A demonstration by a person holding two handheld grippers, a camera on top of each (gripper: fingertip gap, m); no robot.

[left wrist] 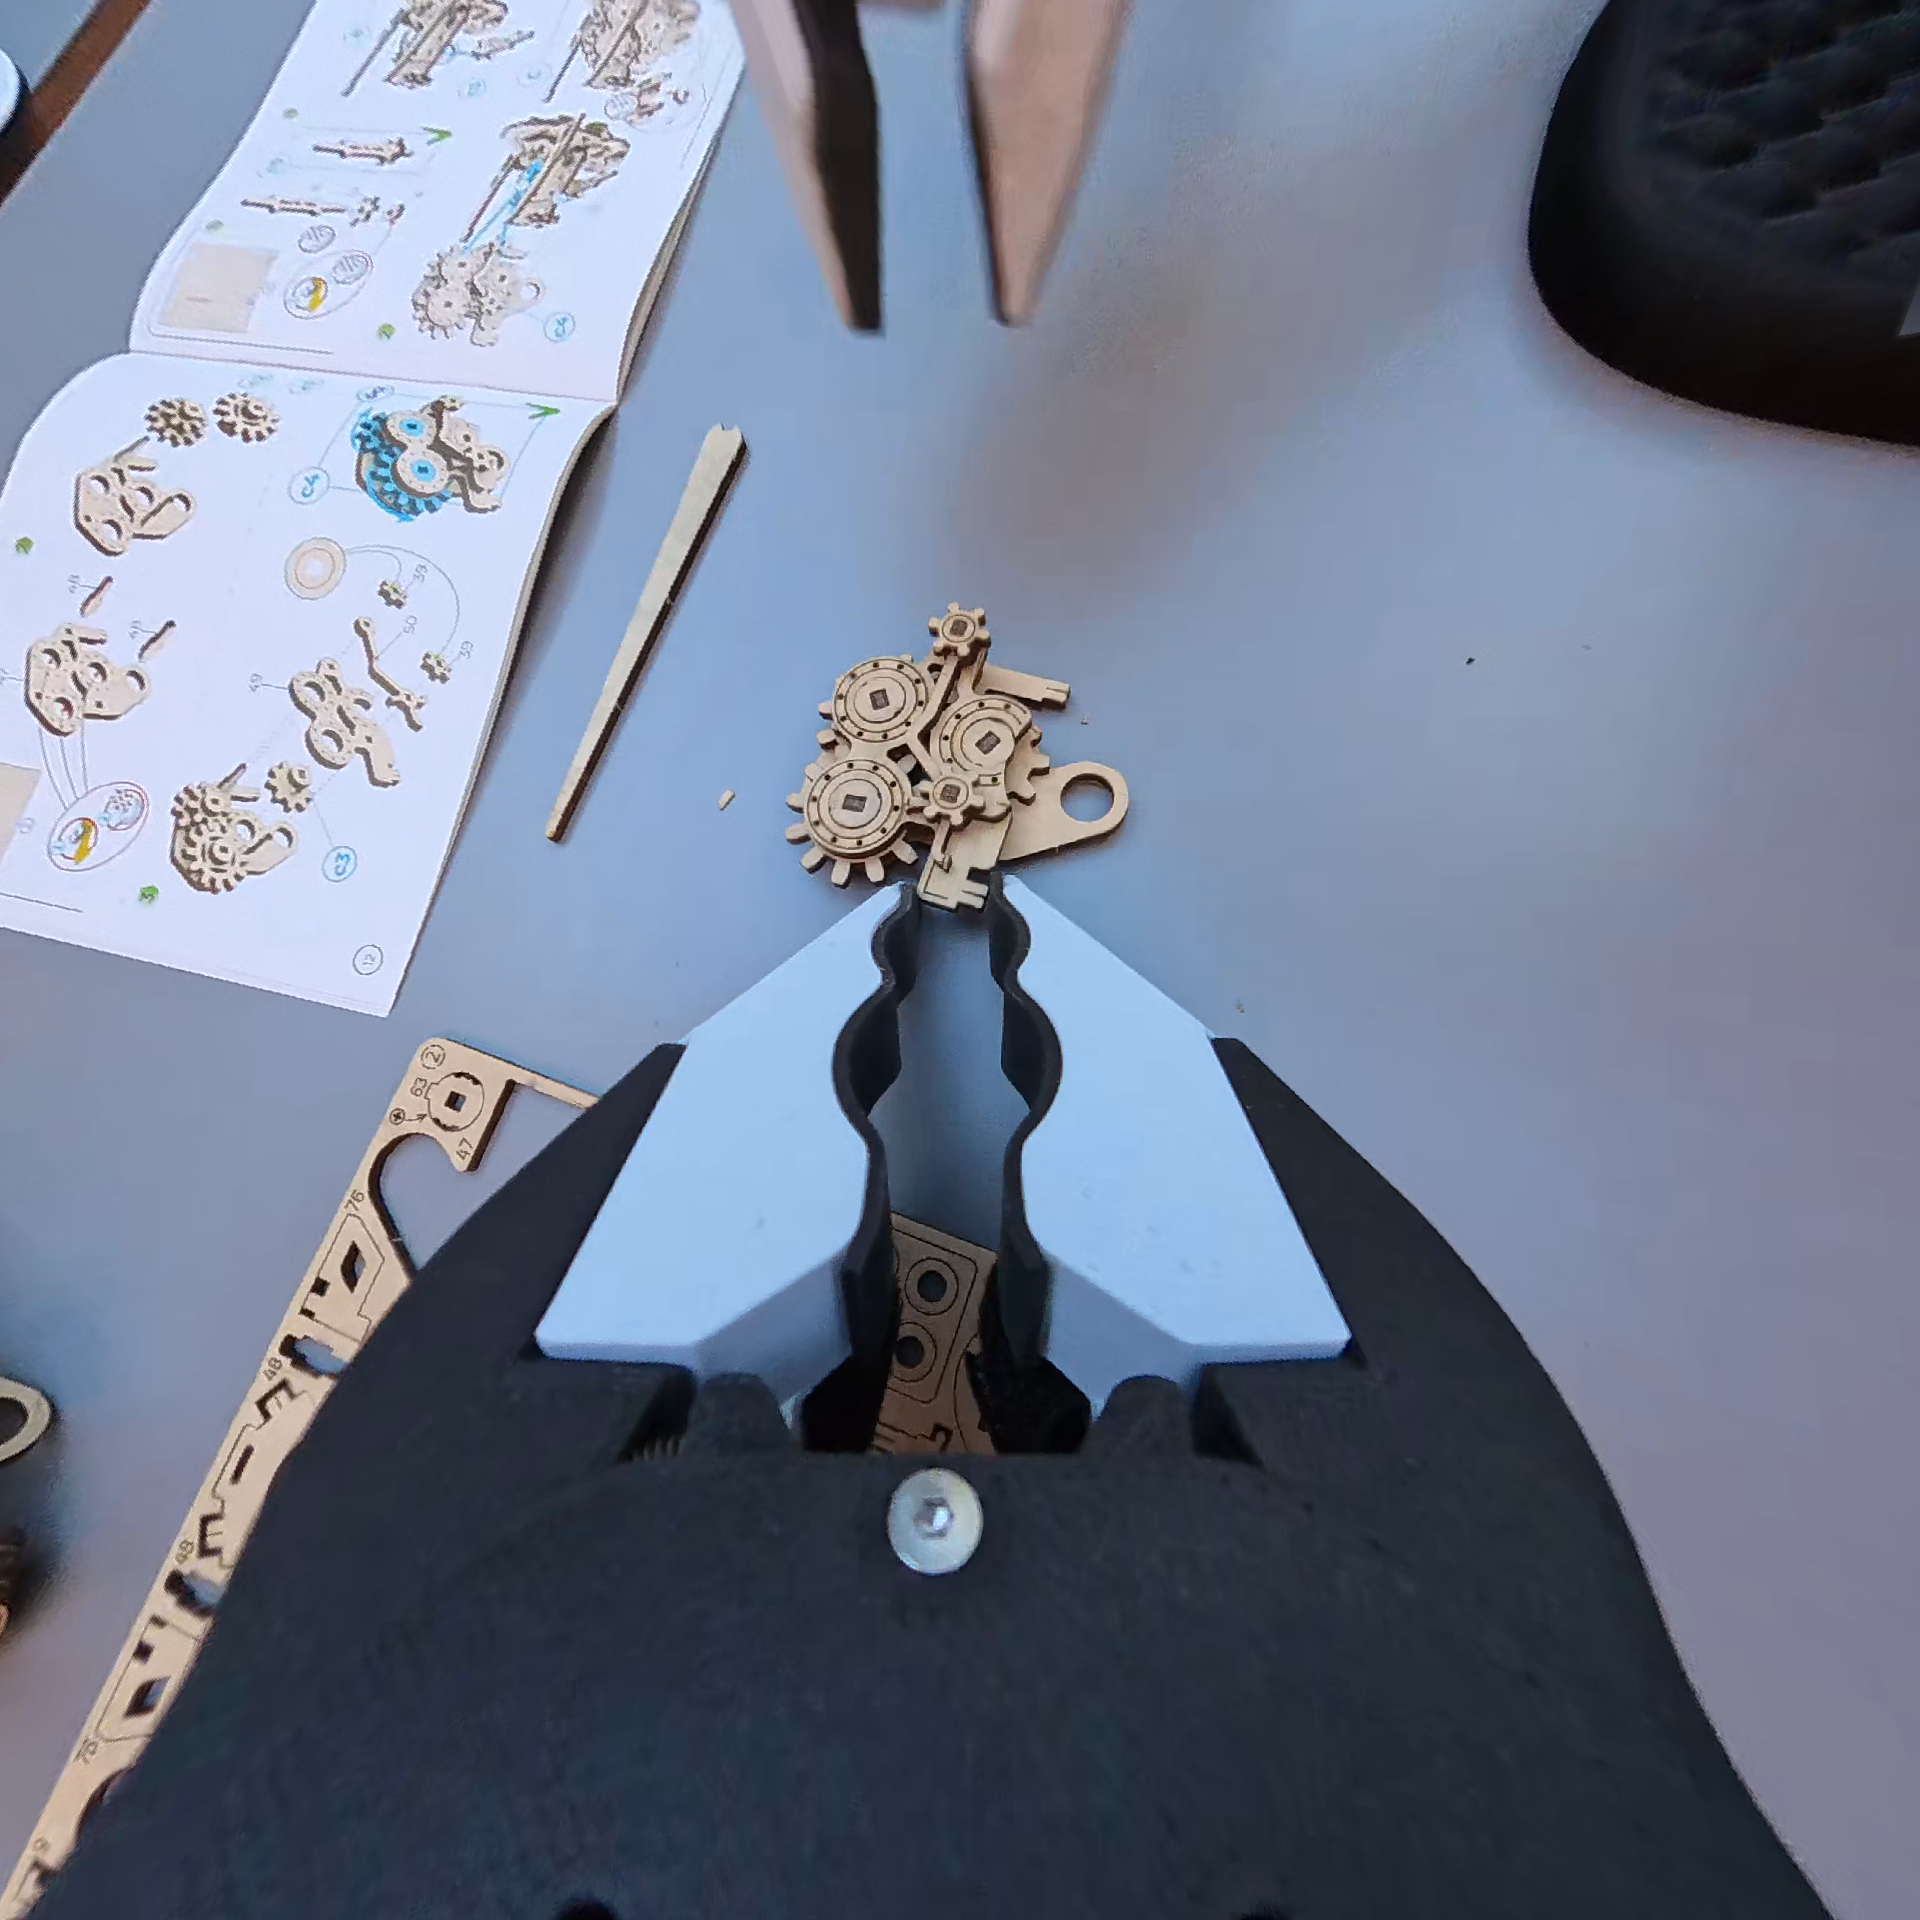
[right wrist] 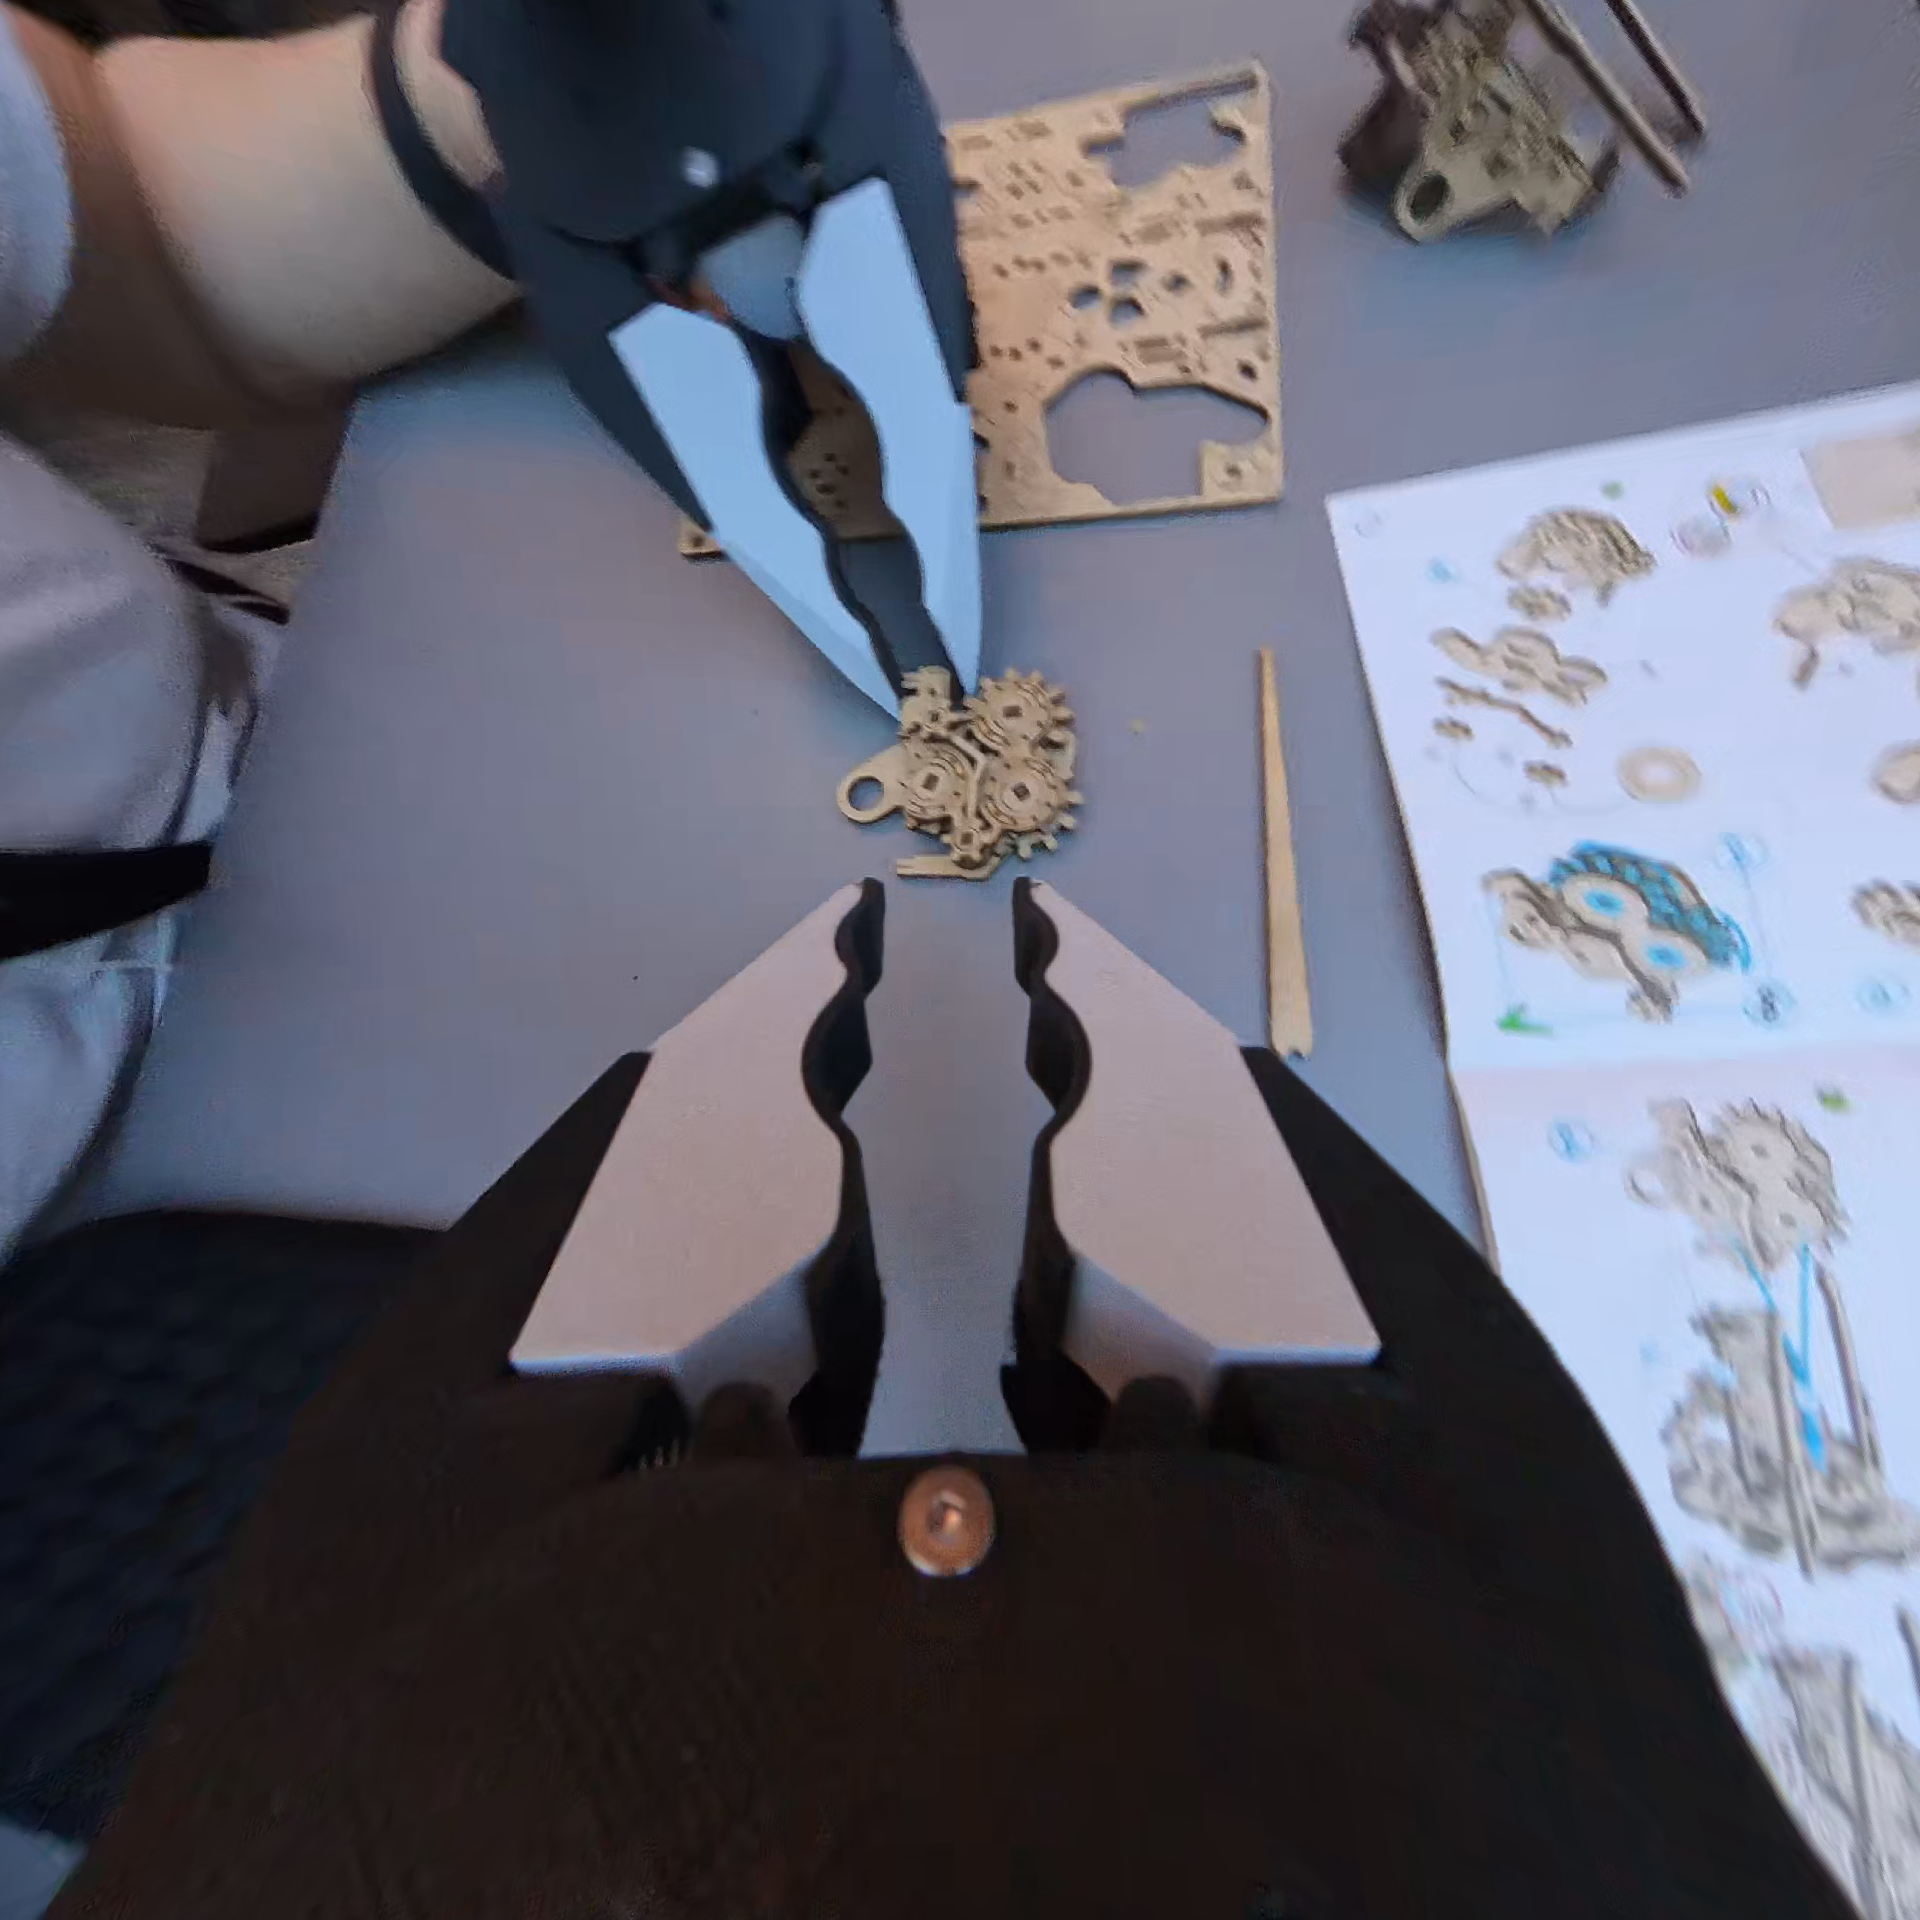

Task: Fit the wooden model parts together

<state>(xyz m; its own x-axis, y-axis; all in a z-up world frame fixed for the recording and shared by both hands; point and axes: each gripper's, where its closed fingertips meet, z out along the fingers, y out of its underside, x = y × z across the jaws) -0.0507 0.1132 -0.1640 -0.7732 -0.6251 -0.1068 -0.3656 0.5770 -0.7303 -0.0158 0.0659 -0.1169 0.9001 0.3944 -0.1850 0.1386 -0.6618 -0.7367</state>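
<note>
So here's my rig right now: the gear assembly (left wrist: 951, 764) is lying flat on the grey table (left wrist: 1403, 831), right at the tips of my left gripper (left wrist: 954, 899). Its fingers are nearly together, with a narrow gap, and the little notched tab at the near end of the assembly sits right at that gap. I can't tell for sure if it's actually pinched or just touching. My guess is I'm pinning that tab so the whole thing doesn't skate around. My right gripper (right wrist: 945, 894) comes at it from the opposite side, fingers clearly apart with nothing between them, tips just short of the assembly's other end, probably lined up to grab or press something on. Off to the side of the right fingers is a thin wooden pick (right wrist: 1280, 847), handy for poking parts, and past it the open instruction booklet (right wrist: 1662, 935) with its step drawings. Behind the left gripper is the punched-out parts sheet (right wrist: 1132, 312), which has small part numbers burned in, and far back there's a partly built model (right wrist: 1486, 135). No brand marking that I can make out.
</note>
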